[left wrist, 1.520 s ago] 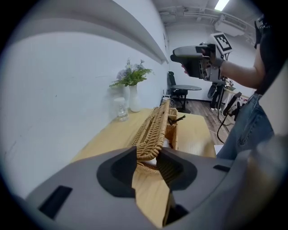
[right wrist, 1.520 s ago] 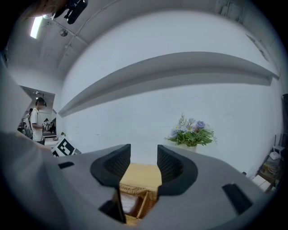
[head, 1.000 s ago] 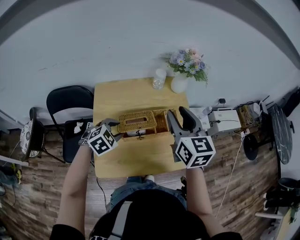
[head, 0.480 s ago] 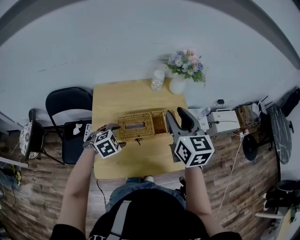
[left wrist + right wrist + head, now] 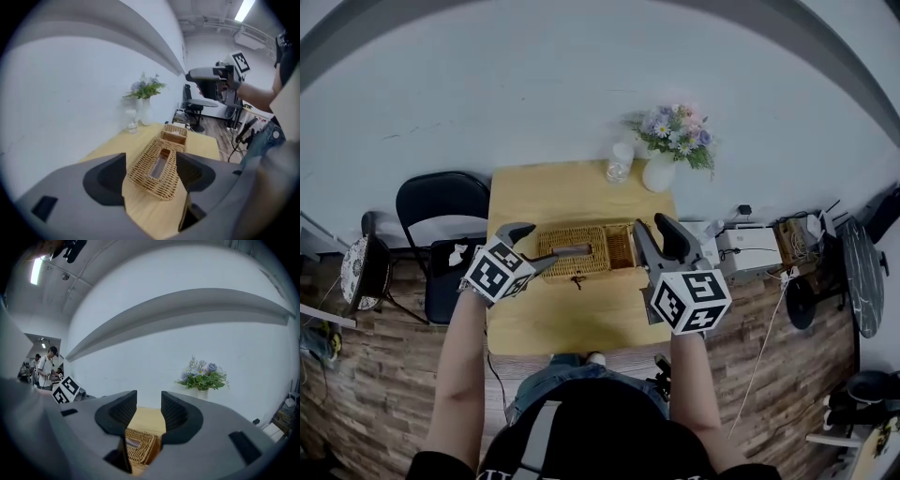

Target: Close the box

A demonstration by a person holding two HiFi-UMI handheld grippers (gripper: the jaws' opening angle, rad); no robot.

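Box (image 5: pixel 158 165) before jaws of left gripper (image 5: pixel 151 177) (untouched)

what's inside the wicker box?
Wicker box: the slot in its woven lid shows only a dim gap, contents unreadable. The open end compartment seems to hold something pale, too small to identify. The lid covers everything else.

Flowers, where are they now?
In the head view, the vase of flowers stands at the far right corner of the table, beside a glass jar, beyond the wicker box.
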